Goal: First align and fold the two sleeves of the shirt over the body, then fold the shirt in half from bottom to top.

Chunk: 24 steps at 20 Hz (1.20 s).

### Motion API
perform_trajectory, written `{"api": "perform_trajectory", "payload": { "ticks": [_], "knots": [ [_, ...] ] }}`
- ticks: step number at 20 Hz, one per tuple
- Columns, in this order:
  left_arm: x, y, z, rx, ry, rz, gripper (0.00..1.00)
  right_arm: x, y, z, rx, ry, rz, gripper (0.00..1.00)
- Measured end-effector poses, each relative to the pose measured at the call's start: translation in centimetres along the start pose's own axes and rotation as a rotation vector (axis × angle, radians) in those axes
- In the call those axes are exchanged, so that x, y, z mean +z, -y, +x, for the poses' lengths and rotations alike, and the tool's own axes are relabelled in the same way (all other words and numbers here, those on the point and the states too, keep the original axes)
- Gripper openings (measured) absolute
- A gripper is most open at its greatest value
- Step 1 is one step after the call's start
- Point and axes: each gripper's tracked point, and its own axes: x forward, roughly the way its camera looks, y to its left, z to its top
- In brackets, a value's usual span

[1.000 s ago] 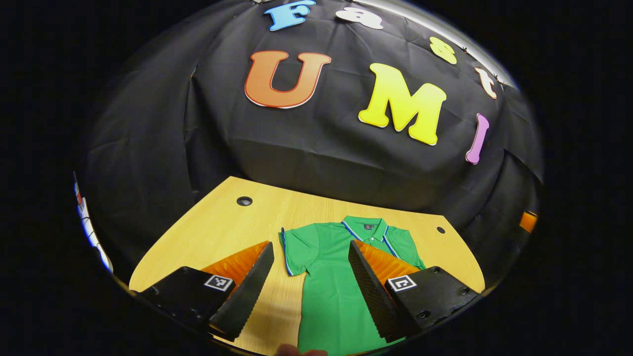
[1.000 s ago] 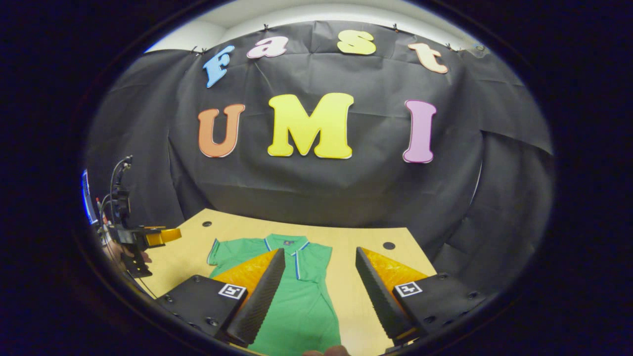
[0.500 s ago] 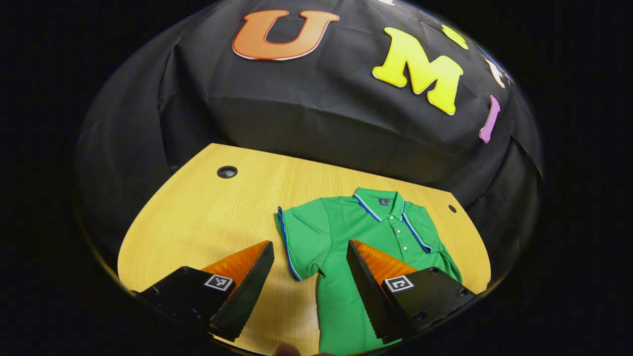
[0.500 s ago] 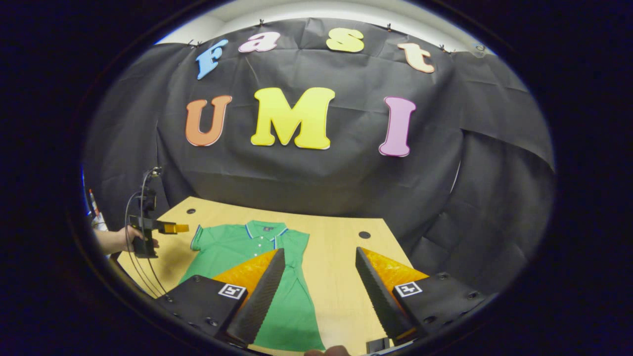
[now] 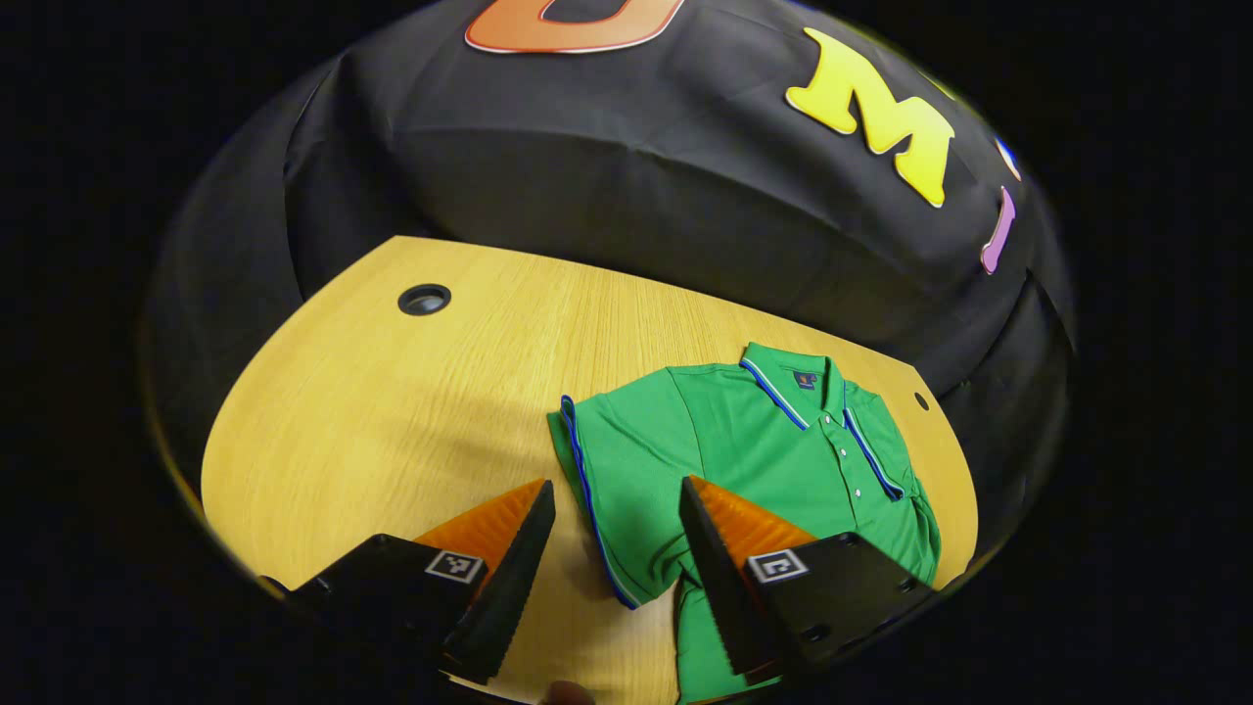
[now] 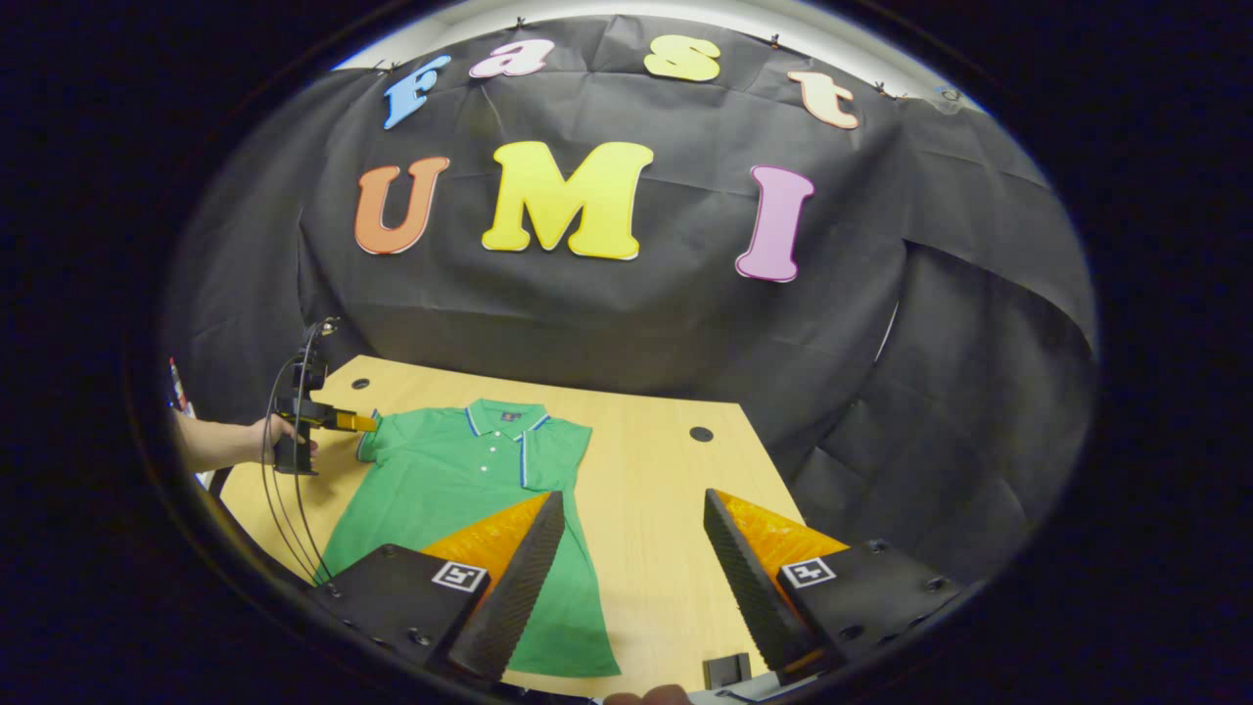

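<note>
A: Green shirt [image 5: 754, 460] lies flat on the wooden tabletop [image 5: 392, 421], collar [image 5: 783, 377] toward the black cloth wall [image 5: 636, 186]. Where is the left tool?

B: The left tool [image 5: 612, 548] hangs just above the shirt's sleeve [image 5: 612, 480], the one with the blue trim. Its two fingers are spread apart and hold nothing. One finger is over bare wood, the other over the green fabric, so the sleeve edge runs between them.

A: And in the right gripper view?

B: There the shirt [image 6: 470, 499] is to the left side of the tabletop [image 6: 666, 529]. The right tool [image 6: 631, 578] is also spread wide and empty. One finger covers the side of the shirt body, the other is above bare wood. The left tool [image 6: 364, 423] shows far off, held by a hand [image 6: 279, 441], its tip at the sleeve [image 6: 377, 436].

A: How much free room is there?

B: Wide bare wood lies left of the shirt in the left gripper view, up to a round cable hole [image 5: 424, 299] near the far corner. In the right gripper view a broad bare strip lies right of the shirt, with another hole [image 6: 701, 433] near the back edge. The hem [image 6: 563, 671] is near the front edge.
</note>
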Motion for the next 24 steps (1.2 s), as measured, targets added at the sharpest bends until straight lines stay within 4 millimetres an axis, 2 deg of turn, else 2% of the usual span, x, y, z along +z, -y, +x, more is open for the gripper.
{"api": "perform_trajectory", "payload": {
  "ticks": [3,4,5,6,8,9,11,12,13,14,15,16,17,20,22,24],
  "knots": [
    [0.2,-0.7,1.3,0.025,-0.024,0.026,0.71,-0.8,1.6,0.4,-0.03,-0.029,0.044,0.88],
    [-0.1,-0.8,1.6,0.035,-0.042,0.033,0.63,-1.0,1.9,0.4,-0.038,-0.035,0.067,0.88],
    [-0.4,-0.8,1.8,0.035,-0.06,0.036,0.59,-1.1,2.3,0.4,-0.047,-0.039,0.083,0.93],
    [-0.7,-0.9,2.0,0.044,-0.077,0.04,0.54,-1.3,2.7,0.4,-0.055,-0.042,0.091,0.88],
    [-1.4,-1.7,2.1,0.083,-0.115,0.043,0.43,-1.7,3.1,0.5,-0.066,-0.051,0.093,0.88],
    [-0.9,-1.7,2.0,0.088,-0.098,0.048,0.4,-1.8,3.2,0.5,-0.068,-0.052,0.094,0.88],
    [-1.1,-2.2,2.4,0.119,-0.112,0.051,0.25,-1.8,3.5,0.5,-0.075,-0.052,0.1,0.88],
    [-1.1,-2.2,2.5,0.119,-0.119,0.053,0.16,-2.0,3.5,0.6,-0.077,-0.054,0.107,0.93],
    [-1.1,-2.1,2.5,0.109,-0.123,0.046,0.14,-2.2,3.6,0.6,-0.078,-0.058,0.11,0.93],
    [-1.0,-2.1,2.5,0.105,-0.119,0.029,0.06,-2.5,3.7,0.7,-0.079,-0.065,0.109,0.93],
    [-1.0,-2.1,2.4,0.104,-0.115,0.01,0.05,-2.6,3.9,0.7,-0.082,-0.066,0.108,0.93],
    [-0.9,-2.1,2.4,0.106,-0.109,-0.006,0.04,-2.5,4.0,0.7,-0.084,-0.061,0.109,0.88],
    [-0.7,-2.1,2.1,0.104,-0.103,-0.018,0.04,-2.5,4.2,0.6,-0.091,-0.057,0.109,0.93],
    [0.2,-1.5,0.9,0.103,-0.086,-0.026,0.03,-2.8,4.4,0.8,-0.097,-0.056,0.115,0.95],
    [1.9,-0.4,0.1,0.093,-0.054,-0.038,0.03,-2.7,4.5,0.9,-0.09,-0.054,0.137,0.98],
    [3.8,1.3,-0.6,0.069,-0.019,-0.04,0.03,-2.1,4.6,0.9,-0.089,-0.034,0.154,0.95]
  ]
}}
